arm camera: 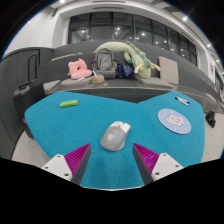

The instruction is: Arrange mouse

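A grey computer mouse (115,135) lies on a teal mat (80,120) that covers the table. It sits just ahead of my gripper (112,158), about level with the fingertips and between their lines, with a gap at each side. The fingers (77,159) are wide apart with magenta pads showing, and nothing is held. A round light-blue mouse pad (174,121) lies on the mat to the right of the mouse.
A small green object (68,103) lies on the mat at the far left. A white pen-like item (183,99) lies near the mat's far right edge. Beyond the table, a sofa holds a pink toy (78,68), a bag (103,62) and a long pale plush (135,52).
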A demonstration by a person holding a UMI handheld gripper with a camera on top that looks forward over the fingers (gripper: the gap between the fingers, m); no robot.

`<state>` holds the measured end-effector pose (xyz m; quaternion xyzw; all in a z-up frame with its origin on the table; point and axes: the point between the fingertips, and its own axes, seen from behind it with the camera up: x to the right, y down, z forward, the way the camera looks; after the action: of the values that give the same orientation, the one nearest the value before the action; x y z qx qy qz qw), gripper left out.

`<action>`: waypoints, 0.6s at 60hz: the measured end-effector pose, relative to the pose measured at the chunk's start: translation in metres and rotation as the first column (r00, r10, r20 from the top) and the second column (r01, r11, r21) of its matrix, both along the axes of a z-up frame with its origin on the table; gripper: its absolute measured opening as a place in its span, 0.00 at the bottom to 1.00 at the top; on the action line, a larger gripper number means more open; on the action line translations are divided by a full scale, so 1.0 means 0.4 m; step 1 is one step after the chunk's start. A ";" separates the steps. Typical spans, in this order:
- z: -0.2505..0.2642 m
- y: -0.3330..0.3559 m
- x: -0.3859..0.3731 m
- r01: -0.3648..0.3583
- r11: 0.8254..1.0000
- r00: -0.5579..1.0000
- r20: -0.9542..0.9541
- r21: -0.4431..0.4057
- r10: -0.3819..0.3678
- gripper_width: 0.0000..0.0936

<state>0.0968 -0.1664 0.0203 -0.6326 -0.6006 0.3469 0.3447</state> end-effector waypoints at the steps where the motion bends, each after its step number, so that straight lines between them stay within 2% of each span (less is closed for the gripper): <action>1: -0.006 -0.001 -0.009 0.000 1.000 1.000 0.006 -0.002 0.001 0.92; 22: -0.067 -0.001 -0.192 -0.005 1.000 0.996 0.085 -0.030 0.008 0.92; 36: -0.078 -0.039 -0.291 -0.048 0.997 0.992 0.111 -0.055 0.054 0.92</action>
<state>-0.0198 -0.1818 -0.0109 -0.6444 -0.6258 0.3350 0.2845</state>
